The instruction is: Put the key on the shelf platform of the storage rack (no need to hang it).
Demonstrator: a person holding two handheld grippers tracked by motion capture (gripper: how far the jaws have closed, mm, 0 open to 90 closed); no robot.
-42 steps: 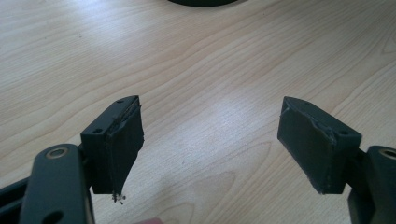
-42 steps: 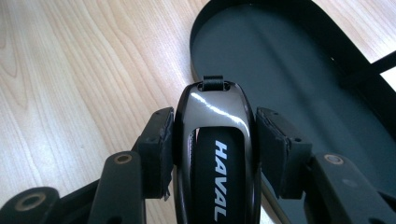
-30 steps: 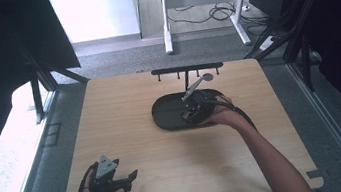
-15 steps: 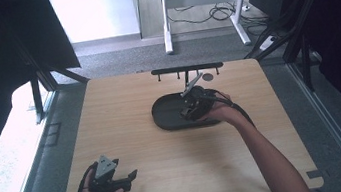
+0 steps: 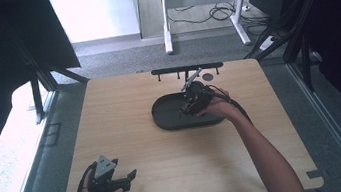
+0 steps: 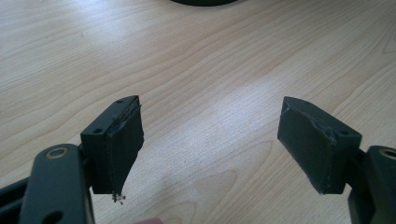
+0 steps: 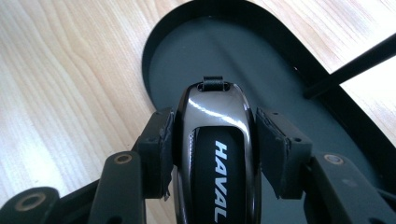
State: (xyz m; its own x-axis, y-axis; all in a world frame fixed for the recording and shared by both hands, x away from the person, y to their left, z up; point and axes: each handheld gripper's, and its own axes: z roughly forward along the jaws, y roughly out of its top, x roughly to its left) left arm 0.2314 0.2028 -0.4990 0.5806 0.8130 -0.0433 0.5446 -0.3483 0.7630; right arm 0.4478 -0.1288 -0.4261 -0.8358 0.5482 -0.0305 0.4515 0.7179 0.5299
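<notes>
A glossy black car key fob (image 7: 215, 140) with white "HAVAL" lettering sits between the pads of my right gripper (image 7: 215, 119), which is shut on its sides. The fob hangs just over the left end of a black oval tray (image 7: 280, 70). In the high view the right gripper (image 5: 188, 107) is over the tray (image 5: 169, 116) at the table's middle. My left gripper (image 5: 126, 175) rests near the front left corner. In its own view the left gripper (image 6: 210, 144) stands open with bare wood between its pads (image 6: 123, 140).
A black rail with short pegs (image 5: 187, 68) runs along the far edge of the wooden table (image 5: 124, 107). A small dark disc (image 5: 208, 77) lies just in front of it. A thin black rod (image 7: 345, 65) crosses the tray's far rim.
The right gripper has shifted slightly to the left over the tray with the fob still held. The left gripper has stayed where it was.
</notes>
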